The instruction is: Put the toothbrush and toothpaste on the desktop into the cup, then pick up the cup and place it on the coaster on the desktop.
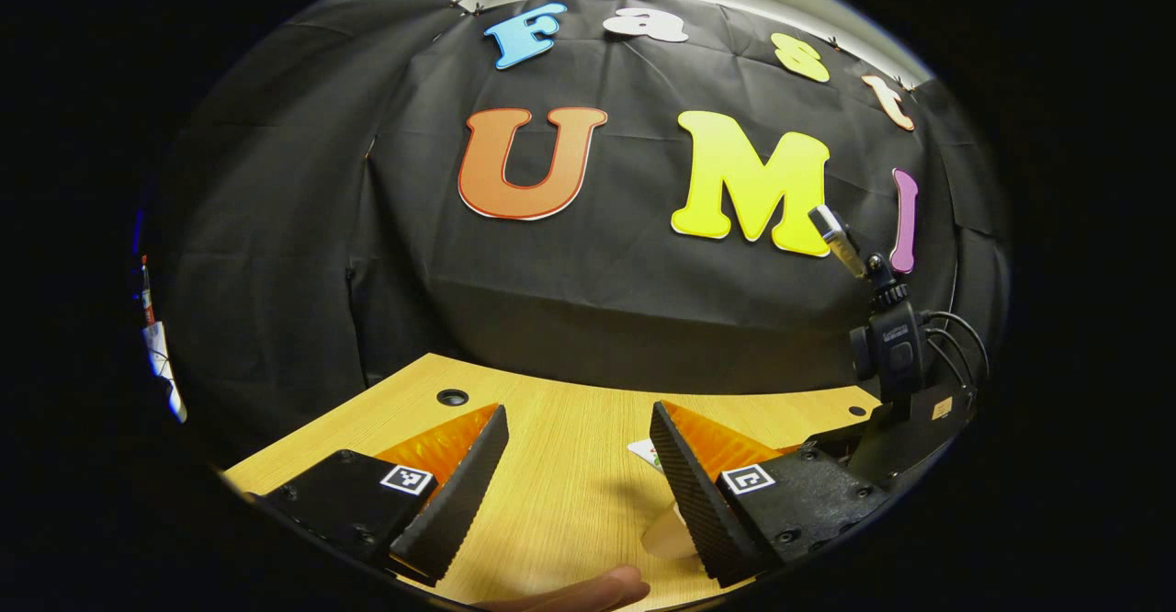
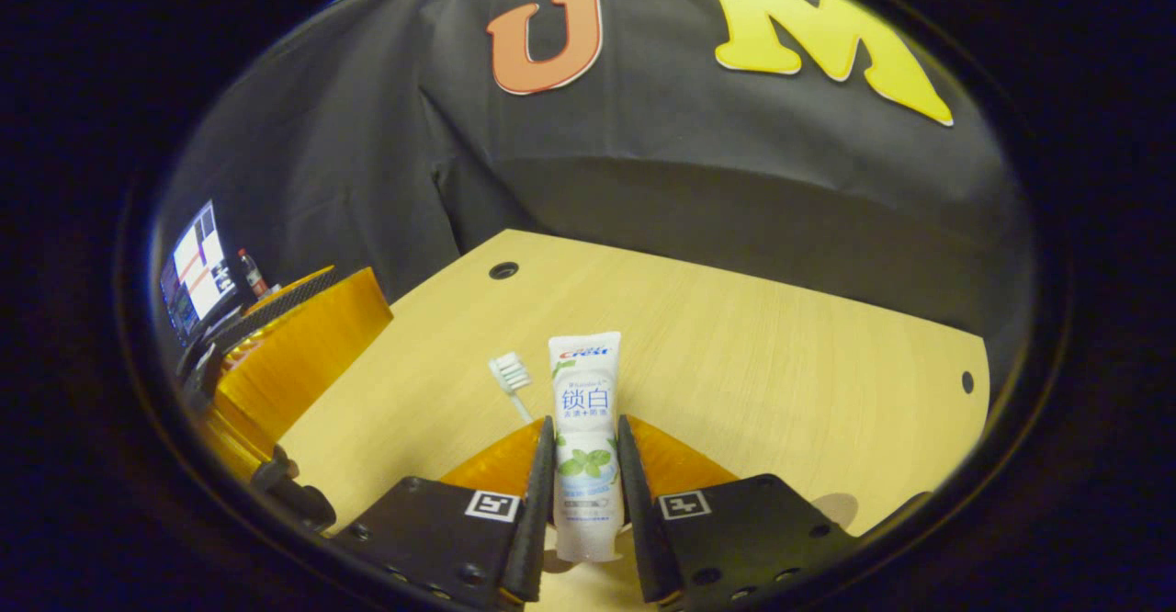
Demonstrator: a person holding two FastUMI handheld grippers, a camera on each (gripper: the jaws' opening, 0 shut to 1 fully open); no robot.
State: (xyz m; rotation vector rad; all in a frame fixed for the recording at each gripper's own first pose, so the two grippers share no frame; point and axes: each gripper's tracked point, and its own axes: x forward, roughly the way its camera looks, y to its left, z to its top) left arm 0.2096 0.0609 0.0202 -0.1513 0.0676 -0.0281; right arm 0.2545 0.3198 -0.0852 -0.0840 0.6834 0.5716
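Between the two fingers of the right tool (image 2: 586,493), in the right gripper view, stands the toothpaste tube (image 2: 585,410); both fingers press on its lower half, so this tool is clamped on it. The tube points upward and away from the camera, with its flat crimped end at the top. Just beside it, to the left, the toothbrush (image 2: 512,380) shows its white bristle head, and its handle goes down behind the left finger. Under them is the light wooden surface (image 2: 781,355), with a round cable hole (image 2: 503,270) near its far edge. Far left in this view the left tool (image 2: 294,336) is seen.

On the left gripper view, the left tool (image 1: 579,474) has its fingers wide apart, with nothing between them. A fingertip (image 1: 588,589) of a person shows at the bottom edge.
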